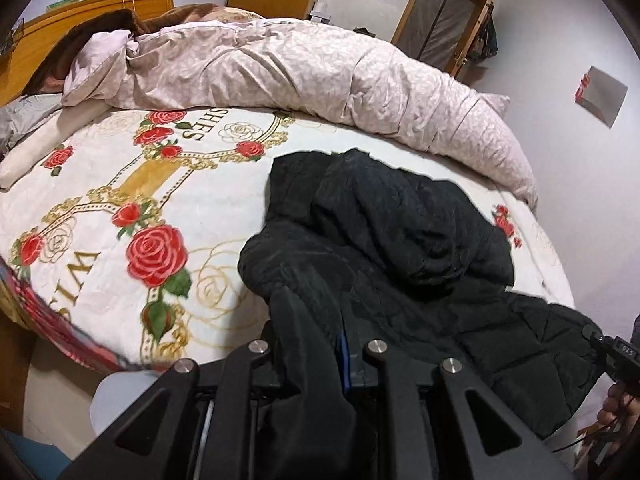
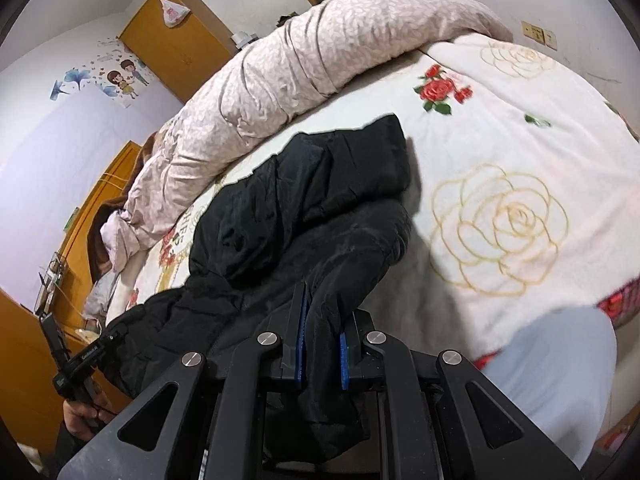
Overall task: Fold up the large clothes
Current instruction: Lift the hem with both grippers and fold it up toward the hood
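Note:
A large black padded jacket lies crumpled on a white bed blanket with red and gold roses. My left gripper is shut on a fold of the jacket's near edge, with cloth draped over its fingers. My right gripper is shut on another part of the jacket near the bed's front edge; black cloth fills the gap between its blue pads. The right gripper's body shows at the lower right of the left wrist view. The left gripper's body shows at the lower left of the right wrist view.
A rolled pink quilt lies along the far side of the bed. A wooden headboard and a wardrobe stand beyond. A person's pale blue trouser leg is at the bed's front edge.

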`<state>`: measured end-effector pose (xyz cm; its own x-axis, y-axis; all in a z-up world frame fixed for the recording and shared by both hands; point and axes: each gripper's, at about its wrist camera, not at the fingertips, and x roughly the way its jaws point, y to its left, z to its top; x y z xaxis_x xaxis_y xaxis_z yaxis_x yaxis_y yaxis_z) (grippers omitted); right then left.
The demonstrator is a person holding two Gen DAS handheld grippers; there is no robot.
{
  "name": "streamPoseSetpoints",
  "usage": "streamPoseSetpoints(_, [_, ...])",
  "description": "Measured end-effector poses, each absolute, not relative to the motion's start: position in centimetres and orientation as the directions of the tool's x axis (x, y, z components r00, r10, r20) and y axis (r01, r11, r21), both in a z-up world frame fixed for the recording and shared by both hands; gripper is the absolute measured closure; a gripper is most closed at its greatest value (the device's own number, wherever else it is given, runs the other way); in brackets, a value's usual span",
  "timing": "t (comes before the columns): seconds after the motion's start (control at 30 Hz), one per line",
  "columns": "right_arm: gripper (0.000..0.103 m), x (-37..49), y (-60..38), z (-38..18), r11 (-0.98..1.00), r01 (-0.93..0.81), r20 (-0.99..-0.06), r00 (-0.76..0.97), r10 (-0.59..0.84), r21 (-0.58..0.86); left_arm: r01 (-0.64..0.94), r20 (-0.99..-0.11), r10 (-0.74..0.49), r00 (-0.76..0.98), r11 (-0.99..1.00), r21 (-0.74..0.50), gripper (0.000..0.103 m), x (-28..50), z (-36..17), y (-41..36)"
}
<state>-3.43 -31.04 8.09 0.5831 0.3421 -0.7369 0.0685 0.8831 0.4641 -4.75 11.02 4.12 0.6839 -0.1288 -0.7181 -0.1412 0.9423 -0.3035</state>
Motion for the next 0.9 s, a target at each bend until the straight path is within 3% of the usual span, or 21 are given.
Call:
streamPoseSetpoints(0.43, [0.09, 10.0, -31.3, 10.1, 0.882, 0.092, -0.692, 0.659, 0.294, 0.463, -0.17, -0.664, -0.145, 0.734, 0.906, -0.387, 0.084, 8.0, 6.8, 13.5])
streamPoseSetpoints(0.9, [0.089, 25.5, -31.4, 0.5, 0.894, 0.215, -0.818, 0.526, 0.234, 0.394, -0.246, -0.772, -0.121, 0.624, 0.907, -0.341, 0.081, 23.4, -1.7, 14.6])
